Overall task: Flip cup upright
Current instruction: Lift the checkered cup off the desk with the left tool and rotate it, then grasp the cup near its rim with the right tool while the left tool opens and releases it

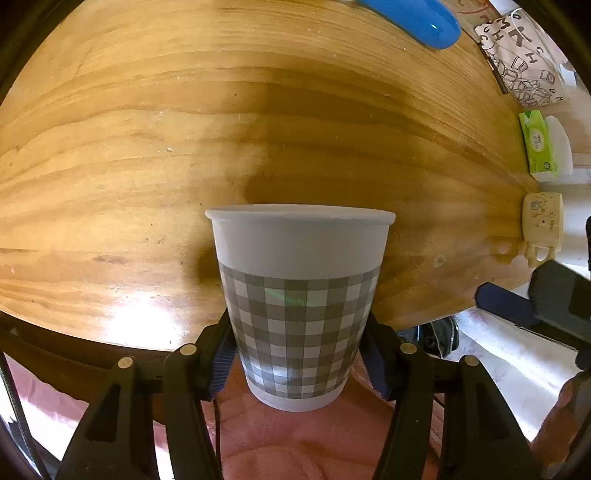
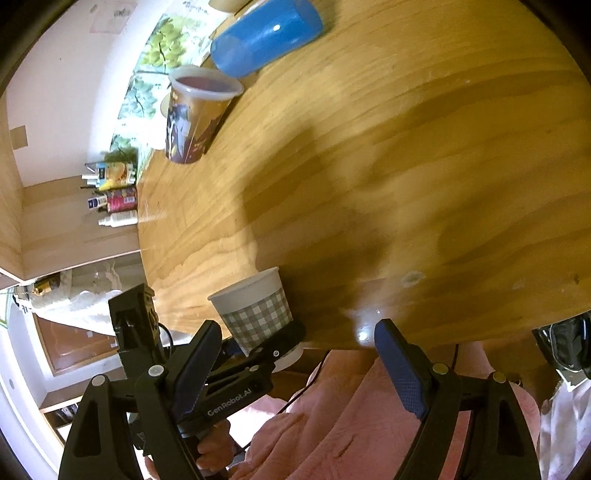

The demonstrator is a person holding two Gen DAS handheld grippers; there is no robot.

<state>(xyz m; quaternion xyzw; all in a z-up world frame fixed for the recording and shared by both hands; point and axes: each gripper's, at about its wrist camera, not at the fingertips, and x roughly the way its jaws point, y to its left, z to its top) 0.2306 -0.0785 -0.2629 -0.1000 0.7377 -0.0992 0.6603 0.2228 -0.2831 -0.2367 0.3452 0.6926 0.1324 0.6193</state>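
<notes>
A white paper cup with a grey checked band (image 1: 301,295) stands rim-up between the fingers of my left gripper (image 1: 300,354), which is shut on its lower body, near the table's front edge. The same cup (image 2: 255,312) shows in the right wrist view, held by the left gripper (image 2: 264,345) over the table edge. My right gripper (image 2: 299,365) is open and empty, off the table's front edge to the right of the cup; one of its fingers (image 1: 502,301) shows in the left wrist view.
The wooden table (image 1: 221,129) fills the view. A blue cup (image 2: 266,35) lies on its side at the far edge, also in the left wrist view (image 1: 417,20). A dark printed cup (image 2: 195,114) stands upright near it. A green tissue pack (image 1: 537,146) and small mug (image 1: 543,221) lie at the right.
</notes>
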